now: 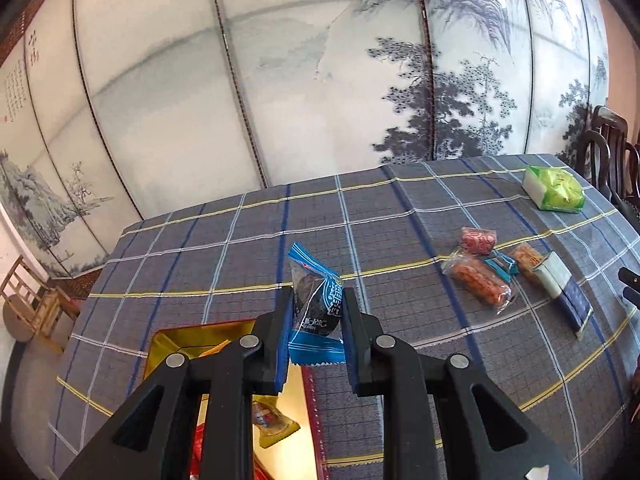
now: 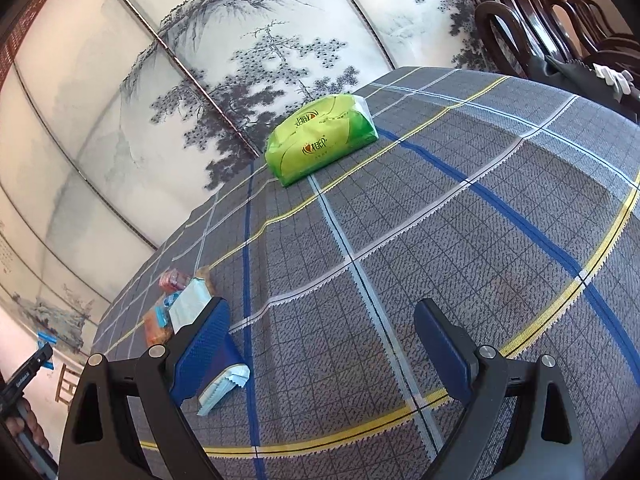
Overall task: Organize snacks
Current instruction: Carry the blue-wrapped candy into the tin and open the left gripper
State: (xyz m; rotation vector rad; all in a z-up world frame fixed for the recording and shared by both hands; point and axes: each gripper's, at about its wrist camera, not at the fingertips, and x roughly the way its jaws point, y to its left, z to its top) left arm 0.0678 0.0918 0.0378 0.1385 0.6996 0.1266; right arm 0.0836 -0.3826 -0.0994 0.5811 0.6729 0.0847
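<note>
My left gripper (image 1: 316, 300) is shut on a blue-wrapped snack (image 1: 316, 304), held upright above the table beside a gold tin box (image 1: 176, 344) at the lower left. The box holds several wrapped snacks (image 1: 272, 424). More loose snacks lie to the right on the cloth: an orange-red packet (image 1: 478, 282), a pink one (image 1: 478, 240) and a white-and-dark-blue bar (image 1: 564, 288). In the right wrist view my right gripper (image 2: 324, 324) stands open low over the cloth, with nothing between its fingers. Its left finger sits just in front of the white-and-blue bar (image 2: 192, 300).
A green tissue pack (image 2: 320, 140) lies at the far side of the round table, which is covered by a grey checked cloth (image 1: 400, 220). Dark wooden chairs (image 2: 532, 20) stand at the right. A painted folding screen (image 1: 280, 80) runs behind the table. The person's hand (image 2: 28, 428) shows at the left edge.
</note>
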